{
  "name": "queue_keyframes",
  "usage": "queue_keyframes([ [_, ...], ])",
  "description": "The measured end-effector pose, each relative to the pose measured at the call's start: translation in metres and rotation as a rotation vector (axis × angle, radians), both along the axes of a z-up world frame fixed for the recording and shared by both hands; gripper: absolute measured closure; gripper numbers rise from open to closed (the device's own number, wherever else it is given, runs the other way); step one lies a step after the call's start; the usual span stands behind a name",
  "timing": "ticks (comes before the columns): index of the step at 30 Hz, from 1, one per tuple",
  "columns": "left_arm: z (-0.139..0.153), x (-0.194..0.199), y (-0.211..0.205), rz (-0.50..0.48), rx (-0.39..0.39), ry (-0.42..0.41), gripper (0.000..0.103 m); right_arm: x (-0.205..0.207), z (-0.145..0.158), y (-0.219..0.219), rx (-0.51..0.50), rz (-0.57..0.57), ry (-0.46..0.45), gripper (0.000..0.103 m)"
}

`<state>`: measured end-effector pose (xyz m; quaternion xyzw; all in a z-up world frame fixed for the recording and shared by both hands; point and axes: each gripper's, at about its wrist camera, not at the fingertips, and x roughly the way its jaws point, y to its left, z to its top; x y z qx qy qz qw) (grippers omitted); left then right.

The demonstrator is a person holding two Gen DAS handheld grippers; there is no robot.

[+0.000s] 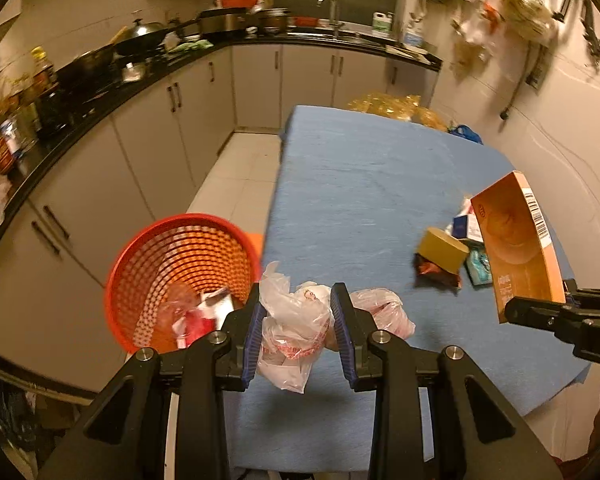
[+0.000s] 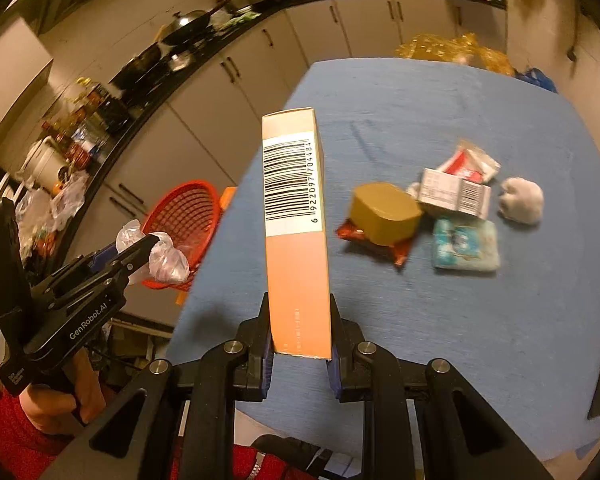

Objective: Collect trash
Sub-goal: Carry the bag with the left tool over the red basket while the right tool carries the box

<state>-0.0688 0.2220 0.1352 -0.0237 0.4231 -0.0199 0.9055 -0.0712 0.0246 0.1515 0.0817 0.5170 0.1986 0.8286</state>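
My left gripper [image 1: 298, 316] is shut on a crumpled clear plastic bag [image 1: 292, 332] with red print, held above the near left edge of the blue table [image 1: 360, 184]. Just left of it stands a red mesh basket [image 1: 180, 264] with some wrappers inside. My right gripper [image 2: 298, 332] is shut on an orange box [image 2: 296, 232] with a barcode, held upright over the table. The same box [image 1: 516, 248] shows at the right of the left wrist view. More trash lies on the table: a tan tape roll [image 2: 384, 212], a red wrapper [image 2: 396, 250], a white carton [image 2: 456, 192], a teal packet [image 2: 464, 244] and a white wad [image 2: 522, 200].
A second plastic bag [image 1: 384, 312] lies on the table just behind my left gripper. A black counter [image 1: 100, 92] with pans and bottles runs along the left, with white cabinets below. A person's hand [image 2: 60, 400] holds the left gripper. Gold packaging [image 1: 396, 108] sits beyond the table's far end.
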Motion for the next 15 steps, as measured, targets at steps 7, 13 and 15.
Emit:
queue_keyframes([
  [7,0.002,-0.01,0.024,0.072,-0.004,0.0,0.071,0.002,0.002,0.036,-0.012,0.097,0.003,0.08],
  [13,0.001,-0.01,0.033,0.112,0.001,0.006,0.071,0.004,-0.001,0.055,-0.022,0.158,0.012,0.08],
  [15,0.001,-0.012,0.036,0.125,0.002,0.003,0.071,0.006,-0.001,0.058,-0.021,0.165,0.013,0.08],
])
